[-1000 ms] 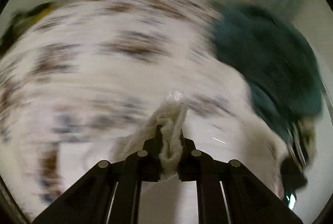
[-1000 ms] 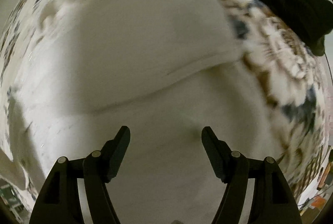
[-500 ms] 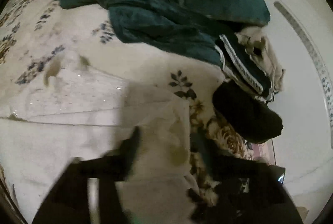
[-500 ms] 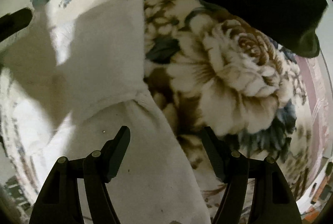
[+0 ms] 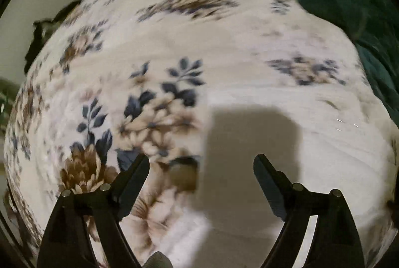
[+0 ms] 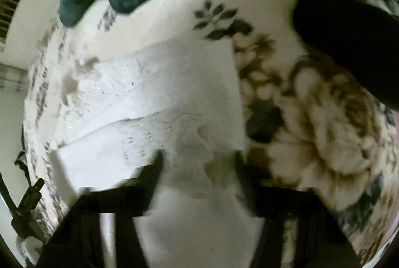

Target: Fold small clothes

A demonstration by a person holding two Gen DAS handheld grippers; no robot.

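**Both grippers open over the white garment on the floral blanket**

The left gripper has its two black fingers spread wide, with nothing between them. Below it lies the cream plush blanket with blue and brown flowers, and a grey block of shadow falls across the pale cloth between the fingers. A dark teal fleece garment lies at the upper right edge of the left wrist view. The picture is smeared by motion, so finer detail cannot be told.

The right gripper also stands open, its blurred fingers on either side of the white knitted garment with lace-like edging. Whether the fingertips touch the cloth cannot be told. The garment lies flat on the blanket in layered folds, its right edge beside a large printed bloom. A black cloth item lies at the upper right, and the teal fleece sits along the top.

One second ago the left gripper was pinched shut on a bunch of white fabric; now it has let go and stands wide. The right gripper was open then too, and has stayed open over the white garment
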